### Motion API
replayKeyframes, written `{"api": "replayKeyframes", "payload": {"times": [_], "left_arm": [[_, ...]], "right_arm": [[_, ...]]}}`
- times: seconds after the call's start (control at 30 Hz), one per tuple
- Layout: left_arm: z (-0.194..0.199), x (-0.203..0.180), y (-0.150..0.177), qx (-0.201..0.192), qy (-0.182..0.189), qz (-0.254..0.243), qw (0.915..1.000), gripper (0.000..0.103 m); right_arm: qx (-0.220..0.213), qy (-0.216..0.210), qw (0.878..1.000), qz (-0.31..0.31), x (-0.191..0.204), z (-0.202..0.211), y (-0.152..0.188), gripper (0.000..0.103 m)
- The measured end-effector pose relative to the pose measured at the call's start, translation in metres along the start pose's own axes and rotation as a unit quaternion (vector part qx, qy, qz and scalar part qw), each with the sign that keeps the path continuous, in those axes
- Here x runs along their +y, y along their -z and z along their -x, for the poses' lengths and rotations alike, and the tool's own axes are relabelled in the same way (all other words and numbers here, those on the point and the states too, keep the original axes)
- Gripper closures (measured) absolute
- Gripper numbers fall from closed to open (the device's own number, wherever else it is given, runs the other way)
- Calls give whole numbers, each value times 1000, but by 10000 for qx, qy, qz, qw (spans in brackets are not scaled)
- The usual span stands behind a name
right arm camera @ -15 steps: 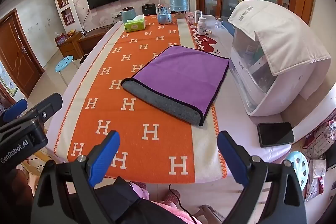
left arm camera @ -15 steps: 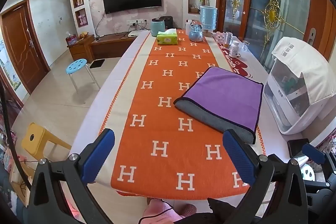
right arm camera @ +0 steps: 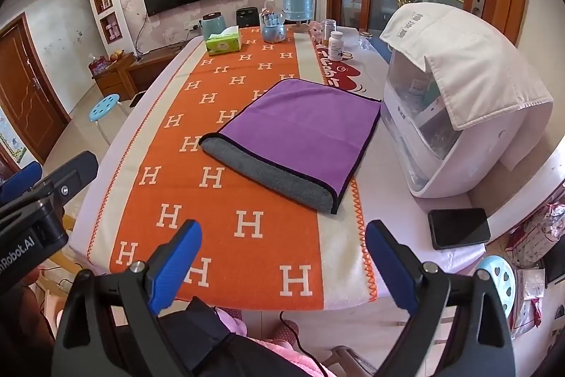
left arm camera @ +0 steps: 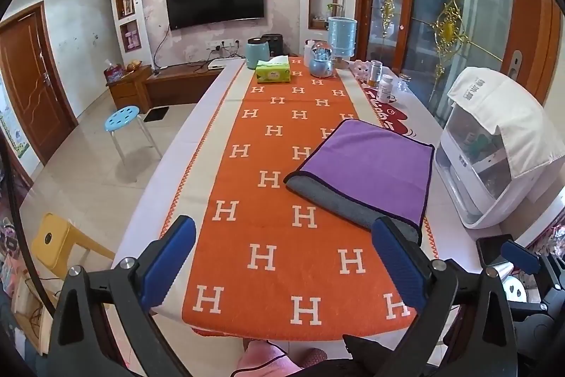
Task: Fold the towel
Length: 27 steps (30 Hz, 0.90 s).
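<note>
Currently the towel [left arm camera: 367, 172] is seen lying folded on the bench [left arm camera: 197, 143], purple face up, with a grey underside exposed along the near fold. It sits on the right part of the orange H-pattern runner [left arm camera: 282, 235], its far right edge overhanging onto the pale cloth beside it.

Left tool [left arm camera: 282, 257]: blue pads spread wide apart, nothing held, kept above the near bench edge. Its right pad [left arm camera: 399, 264] overlaps the towel's near right corner in the left view, so that corner is hidden; contact there cannot be judged.

Right tool [right arm camera: 282, 260]: pads wide apart as well, nothing gripped, short of the towel. The whole towel is shown unobstructed in the right view [right arm camera: 300, 136].

A white covered appliance [right arm camera: 459, 101] is seen just right of the towel; its contents are blurred behind the window. A black phone [right arm camera: 459, 228] lies flat near the bench's right corner. In the left view the phone is cut off by the other tool's body. Labels on the bottles at the far end are too small to read.
</note>
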<state>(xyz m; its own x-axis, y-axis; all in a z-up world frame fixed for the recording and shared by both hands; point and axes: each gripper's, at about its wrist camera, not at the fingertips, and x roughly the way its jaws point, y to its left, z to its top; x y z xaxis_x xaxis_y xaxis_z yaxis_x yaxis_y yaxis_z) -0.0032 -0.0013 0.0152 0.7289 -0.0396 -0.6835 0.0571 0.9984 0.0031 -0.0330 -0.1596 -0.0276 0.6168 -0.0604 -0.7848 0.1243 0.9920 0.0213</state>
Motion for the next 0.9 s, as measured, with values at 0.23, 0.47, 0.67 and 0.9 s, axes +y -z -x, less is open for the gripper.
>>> {"api": "replayKeyframes", "payload": {"times": [0.23,0.47,0.67,0.9], "left_arm": [[-5,-3,2,-3,8,-47,10000,4],[-9,-6,0,31,-67,-103,9999,4],[-11,-12,4,147,-136,-85,9998,4],[-9,-25,3,155,-166,-241,9995,4]], "right_arm": [[-21,29,10000,11,5,-1,2,9],[-15,8,10000,-78,1,-4,0,9],[16,-22,9999,-141,-9,-2,2,9],[-40,6,9996,-263,-24,4,5,9]]}}
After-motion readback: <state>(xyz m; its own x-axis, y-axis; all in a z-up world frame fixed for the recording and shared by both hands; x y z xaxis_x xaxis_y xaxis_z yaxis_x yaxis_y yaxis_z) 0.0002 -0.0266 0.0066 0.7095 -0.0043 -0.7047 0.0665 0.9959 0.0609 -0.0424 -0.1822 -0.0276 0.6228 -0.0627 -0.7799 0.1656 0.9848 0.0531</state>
